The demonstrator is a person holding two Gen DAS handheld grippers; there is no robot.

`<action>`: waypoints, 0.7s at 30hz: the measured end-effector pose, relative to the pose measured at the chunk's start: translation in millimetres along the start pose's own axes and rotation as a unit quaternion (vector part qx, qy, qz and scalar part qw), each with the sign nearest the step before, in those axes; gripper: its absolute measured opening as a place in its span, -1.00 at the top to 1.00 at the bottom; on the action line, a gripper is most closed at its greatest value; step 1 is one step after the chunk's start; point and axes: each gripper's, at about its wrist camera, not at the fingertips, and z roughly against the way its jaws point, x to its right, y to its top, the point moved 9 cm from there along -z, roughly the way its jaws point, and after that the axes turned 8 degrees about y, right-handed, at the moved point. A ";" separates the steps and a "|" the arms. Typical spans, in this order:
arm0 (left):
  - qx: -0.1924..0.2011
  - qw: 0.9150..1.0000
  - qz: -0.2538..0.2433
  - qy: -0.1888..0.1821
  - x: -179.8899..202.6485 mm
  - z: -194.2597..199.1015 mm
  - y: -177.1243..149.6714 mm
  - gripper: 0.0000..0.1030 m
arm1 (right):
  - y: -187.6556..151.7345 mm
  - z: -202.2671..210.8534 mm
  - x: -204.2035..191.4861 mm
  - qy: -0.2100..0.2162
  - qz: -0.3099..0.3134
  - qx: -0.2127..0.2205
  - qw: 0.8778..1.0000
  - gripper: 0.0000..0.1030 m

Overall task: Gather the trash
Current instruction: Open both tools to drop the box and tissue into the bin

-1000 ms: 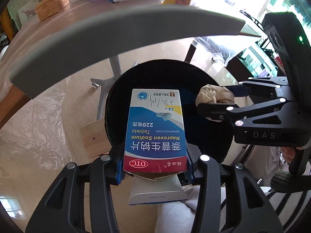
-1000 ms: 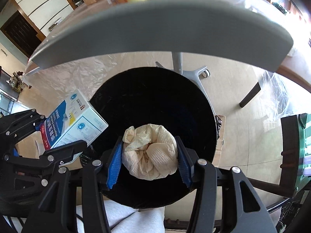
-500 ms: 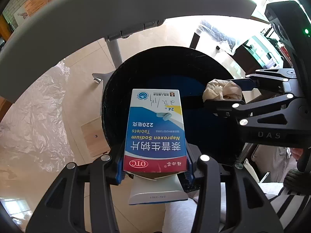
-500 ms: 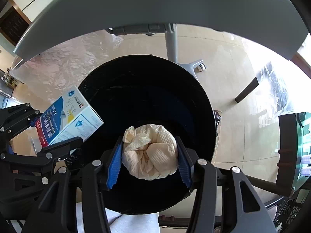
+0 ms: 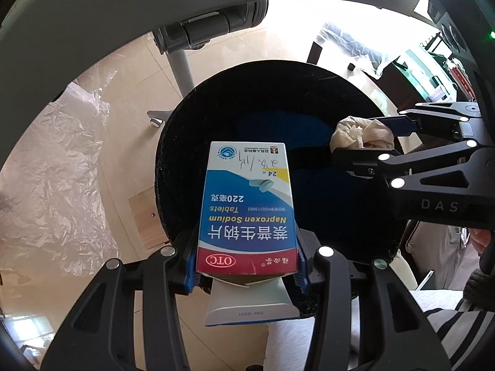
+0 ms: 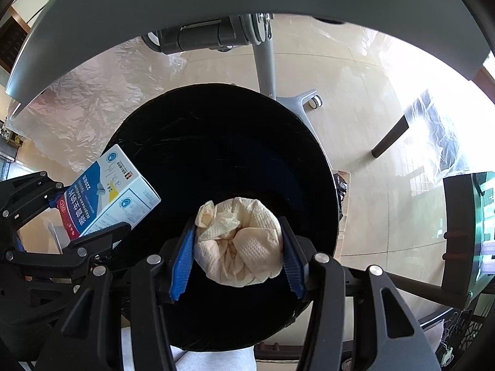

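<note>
My left gripper [image 5: 247, 256] is shut on a blue, white and red medicine box [image 5: 247, 207], and a white tube end pokes out below the box. The box hangs over the near rim of a round black trash bin [image 5: 191, 130]. My right gripper [image 6: 238, 247] is shut on a crumpled beige paper towel [image 6: 239, 241], held over the bin's dark mouth [image 6: 222, 142]. In the left wrist view the right gripper [image 5: 368, 142] reaches in from the right with the paper towel [image 5: 360, 136]. The right wrist view has the box [image 6: 108, 194] at the bin's left rim.
A grey table edge [image 5: 123, 15] arcs overhead, with its grey post [image 6: 266, 65] and wheeled foot [image 6: 309, 102] behind the bin. Clear plastic sheeting [image 5: 52, 170] lies on the tiled floor at left. A dark chair leg [image 6: 389, 139] stands right. A person's striped sleeve [image 5: 464, 324] is at lower right.
Both grippers have sunk below the table edge toward the bin, which now looks larger. The tabletop objects have left view. Both grips are unchanged.
</note>
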 end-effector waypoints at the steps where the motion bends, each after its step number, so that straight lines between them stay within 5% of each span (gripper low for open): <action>1: -0.001 1.000 -0.001 0.001 0.5 -1.1 0.2 0.08 | 0.9 -0.7 0.7 -0.001 0.001 0.000 1.000 0.03; 15: -0.002 1.000 -0.004 0.001 2.2 -6.4 4.0 0.08 | 2.8 0.8 7.3 -0.009 -0.006 0.004 1.000 0.03; 17: 0.002 1.000 -0.003 -0.011 4.5 -4.8 5.2 -0.04 | 1.9 1.9 7.0 -0.005 -0.008 0.003 1.000 0.00; 18: 0.006 1.000 -0.001 -0.013 4.4 -3.7 6.3 -0.26 | 1.6 2.8 7.1 -0.002 -0.009 0.004 1.000 -0.14; 21: 0.020 1.000 0.002 -0.004 3.5 0.9 9.0 -0.43 | 0.7 10.7 10.7 -0.013 -0.017 0.020 1.000 -0.40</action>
